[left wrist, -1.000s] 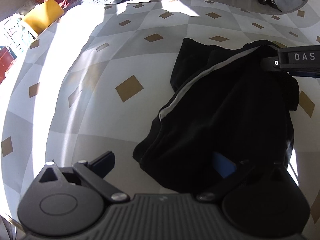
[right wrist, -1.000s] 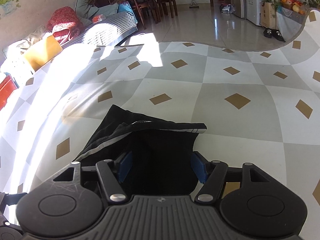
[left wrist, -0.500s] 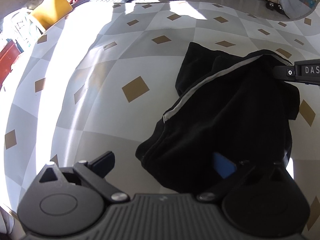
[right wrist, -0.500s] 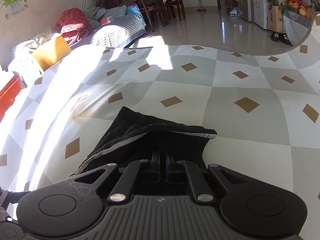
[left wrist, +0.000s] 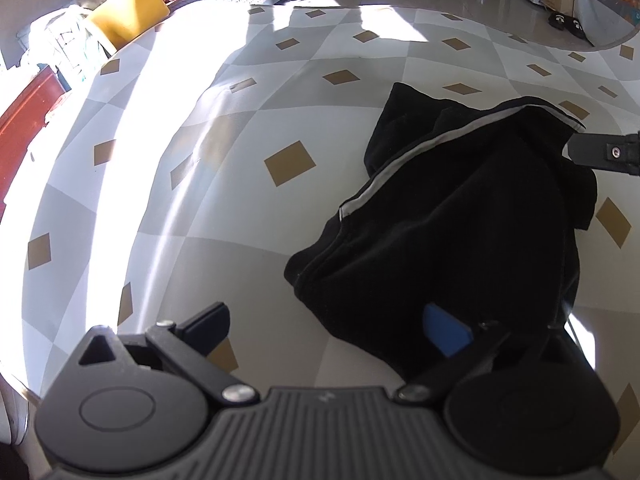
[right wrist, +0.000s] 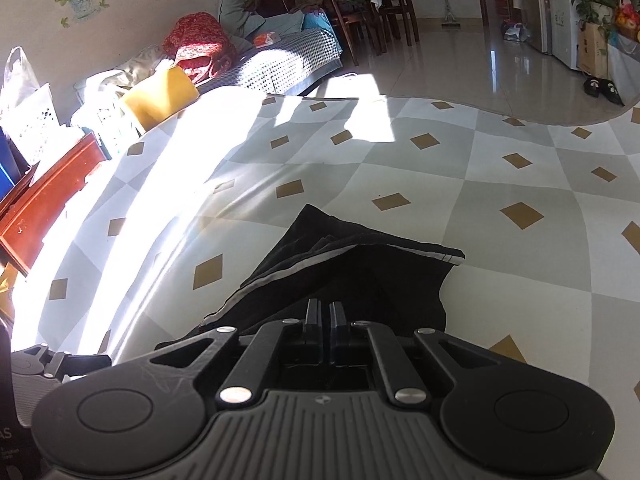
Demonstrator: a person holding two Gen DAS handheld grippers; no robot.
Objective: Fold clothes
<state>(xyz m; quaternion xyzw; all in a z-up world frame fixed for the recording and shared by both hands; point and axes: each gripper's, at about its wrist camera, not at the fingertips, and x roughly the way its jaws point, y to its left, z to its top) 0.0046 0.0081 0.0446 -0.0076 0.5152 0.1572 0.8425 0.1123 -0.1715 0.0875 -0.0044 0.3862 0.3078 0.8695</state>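
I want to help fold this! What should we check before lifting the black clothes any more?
1. Right gripper has hold of the black garment: ok, its jaws are shut on the cloth.
2. Left gripper has hold too: not ok, its jaws stand open, one finger beside the cloth and one over it.
3. Garment lies flat: not ok, it is bunched, with the white stripe running crooked.
4. Room on the checkered tablecloth to spread it: ok, a bare stretch lies beside the garment.
5. Which garment it is: cannot tell, it is too crumpled.
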